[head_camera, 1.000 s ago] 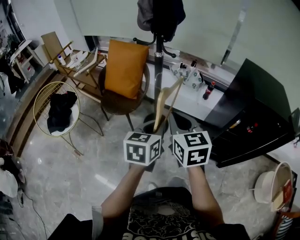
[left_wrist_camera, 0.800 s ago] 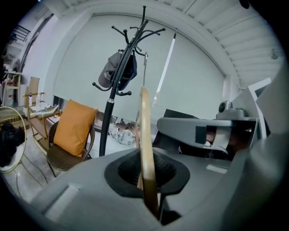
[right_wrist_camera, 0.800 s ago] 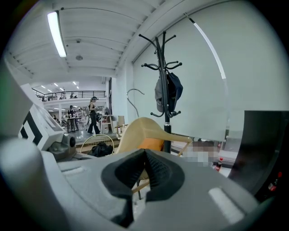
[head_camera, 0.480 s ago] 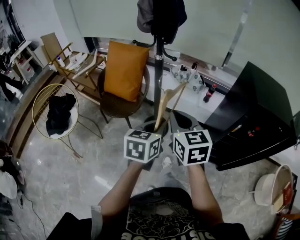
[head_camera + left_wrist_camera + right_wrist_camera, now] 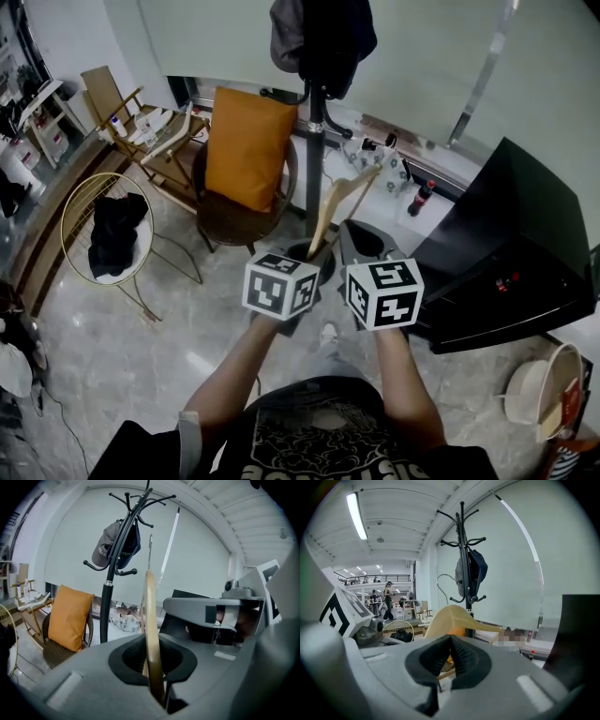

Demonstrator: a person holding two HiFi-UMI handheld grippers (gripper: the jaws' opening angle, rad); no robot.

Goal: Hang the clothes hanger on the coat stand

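The wooden hanger [image 5: 339, 199] stands tilted between me and the black coat stand [image 5: 316, 122]. My left gripper [image 5: 314, 253] is shut on the hanger's lower end. In the left gripper view the hanger [image 5: 151, 620] runs edge-on up out of that gripper [image 5: 152, 660], and its metal hook [image 5: 150, 550] rises beside the stand's pole [image 5: 109, 597]. A dark cap [image 5: 116, 548] hangs on one of the stand's arms. My right gripper [image 5: 361, 242] is close beside the left. Its pads meet, and I see nothing between them [image 5: 451, 644]. The hanger [image 5: 449, 616] lies just beyond them.
A round chair with an orange cushion [image 5: 247, 150] stands left of the stand's foot. Further left are a gold wire basket [image 5: 82, 192] holding dark cloth and a wooden folding chair [image 5: 122, 112]. A black cabinet [image 5: 511, 244] fills the right, and a white ledge [image 5: 380, 202] with a bottle [image 5: 419, 197] is behind the stand.
Both grippers and the hanger have moved a little forward toward the coat stand. The left gripper's hold on the hanger is the same.
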